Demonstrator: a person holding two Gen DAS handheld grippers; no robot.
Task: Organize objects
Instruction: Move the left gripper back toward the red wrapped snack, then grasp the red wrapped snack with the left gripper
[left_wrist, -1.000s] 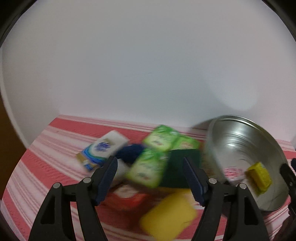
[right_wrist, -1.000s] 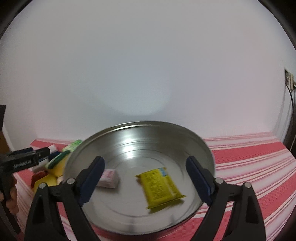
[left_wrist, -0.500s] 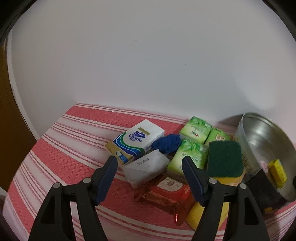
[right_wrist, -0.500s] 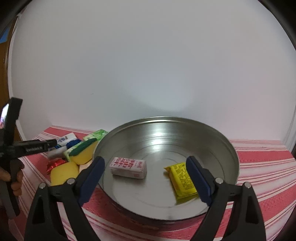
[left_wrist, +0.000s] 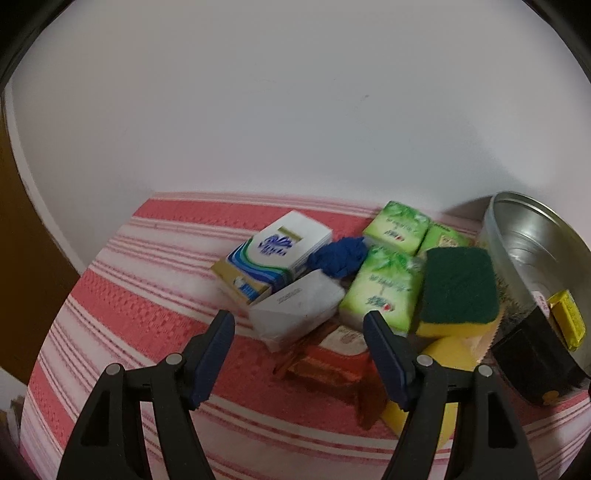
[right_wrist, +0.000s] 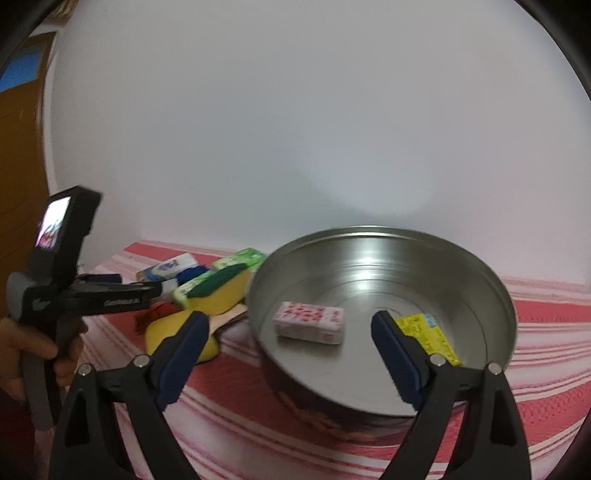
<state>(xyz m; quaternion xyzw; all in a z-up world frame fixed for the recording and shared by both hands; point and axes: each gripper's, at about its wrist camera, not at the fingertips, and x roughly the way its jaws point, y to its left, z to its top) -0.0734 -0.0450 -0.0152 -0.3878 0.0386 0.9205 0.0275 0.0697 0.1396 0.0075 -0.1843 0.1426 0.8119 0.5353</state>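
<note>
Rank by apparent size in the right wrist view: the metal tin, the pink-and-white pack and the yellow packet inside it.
1. metal tin, clearly largest.
2 and 3. pink-and-white pack and yellow packet look similar; a finger of the open right gripper partly hides the packet, so no ranking.

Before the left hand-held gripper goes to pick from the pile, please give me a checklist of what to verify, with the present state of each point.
1. Left hand-held gripper open and empty: ok.
2. Right hand-held gripper open and empty: ok.
3. Round metal tin has free floor beside the pink-printed white bar and yellow packet: ok.
4. White folded pack lies between the left jaws' line: ok.
5. Green-topped yellow sponge stable on pile: cannot tell.
</note>
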